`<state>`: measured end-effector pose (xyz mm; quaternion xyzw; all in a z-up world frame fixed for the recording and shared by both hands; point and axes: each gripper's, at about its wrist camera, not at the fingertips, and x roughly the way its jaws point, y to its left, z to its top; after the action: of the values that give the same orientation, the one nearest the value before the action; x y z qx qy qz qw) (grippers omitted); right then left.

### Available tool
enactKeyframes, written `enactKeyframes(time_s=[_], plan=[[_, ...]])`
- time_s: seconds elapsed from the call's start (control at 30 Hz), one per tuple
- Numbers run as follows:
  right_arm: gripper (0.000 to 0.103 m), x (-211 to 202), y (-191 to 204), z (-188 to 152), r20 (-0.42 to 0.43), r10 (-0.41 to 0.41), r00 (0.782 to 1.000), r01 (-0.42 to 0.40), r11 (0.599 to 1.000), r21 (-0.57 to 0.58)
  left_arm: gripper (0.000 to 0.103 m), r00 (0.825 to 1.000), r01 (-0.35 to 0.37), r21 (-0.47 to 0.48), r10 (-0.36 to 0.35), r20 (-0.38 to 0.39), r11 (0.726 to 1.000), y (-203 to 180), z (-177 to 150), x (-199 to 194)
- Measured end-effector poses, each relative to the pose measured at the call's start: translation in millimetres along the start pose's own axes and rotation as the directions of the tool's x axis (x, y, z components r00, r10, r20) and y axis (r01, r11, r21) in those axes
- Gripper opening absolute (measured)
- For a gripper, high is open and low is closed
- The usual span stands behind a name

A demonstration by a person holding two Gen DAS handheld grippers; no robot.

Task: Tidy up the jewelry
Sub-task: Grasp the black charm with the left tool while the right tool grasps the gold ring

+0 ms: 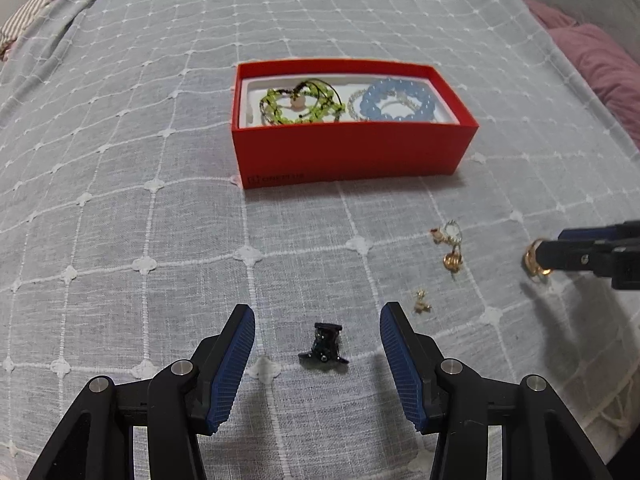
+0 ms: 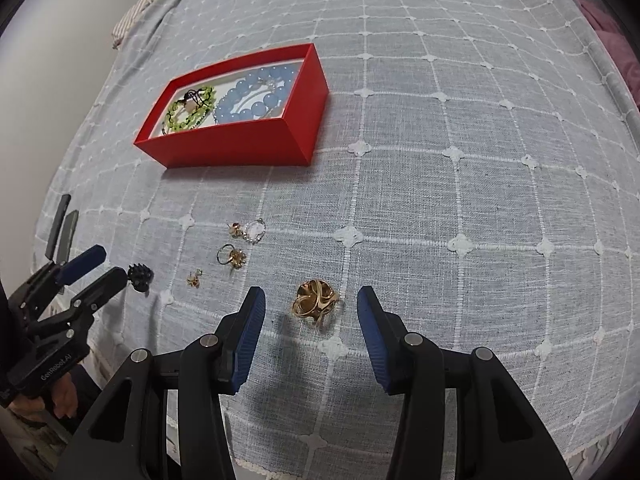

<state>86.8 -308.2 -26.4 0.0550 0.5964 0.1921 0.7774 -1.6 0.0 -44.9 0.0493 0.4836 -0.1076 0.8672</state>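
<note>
A red box (image 1: 352, 152) (image 2: 240, 144) on the grey bedspread holds a green bead bracelet (image 1: 298, 102) (image 2: 190, 110) and a blue bead bracelet (image 1: 394, 102) (image 2: 254, 98). My left gripper (image 1: 318, 312) is open, its fingers either side of a small black hair clip (image 1: 324, 346) (image 2: 140, 276). My right gripper (image 2: 311, 296) is open around a gold ring (image 2: 316, 300) (image 1: 534, 262) lying on the cloth. In the left wrist view the right gripper's fingers (image 1: 588, 256) enter from the right edge, at the ring.
Loose small pieces lie between the grippers: a bead ring with a stud (image 1: 448, 234) (image 2: 250, 232), a gold flower ring (image 1: 452, 260) (image 2: 234, 258) and a tiny gold earring (image 1: 422, 302) (image 2: 194, 278). A pink blanket (image 1: 592, 56) lies at the right; the bed edge is near me.
</note>
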Motion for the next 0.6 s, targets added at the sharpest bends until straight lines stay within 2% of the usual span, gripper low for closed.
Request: enactKeyframes(time_s=[0.23, 0.47, 0.53, 0.6], plan=[[0.05, 1, 2, -1, 0.001, 0.0, 1.0, 0.0, 1.0, -0.008, 0.053, 1.0, -0.004, 0.084, 0.006, -0.022, 0.996, -16, -6, 5], [0.05, 10, 11, -3, -0.02, -0.003, 1.0, 0.003, 1.0, -0.031, 0.045, 0.998, -0.025, 0.088, 0.03, -0.058, 0.996, -15, -8, 16], [0.048, 11, 12, -3, -0.023, -0.005, 1.0, 0.004, 0.999, -0.035, 0.042, 0.997, -0.027, 0.083, 0.032, -0.068, 0.996, -14, -8, 19], [0.044, 11, 11, -2, -0.019, -0.005, 1.0, 0.005, 0.999, -0.034, 0.032, 0.997, -0.023, 0.078, 0.029, -0.078, 0.997, -13, -8, 23]])
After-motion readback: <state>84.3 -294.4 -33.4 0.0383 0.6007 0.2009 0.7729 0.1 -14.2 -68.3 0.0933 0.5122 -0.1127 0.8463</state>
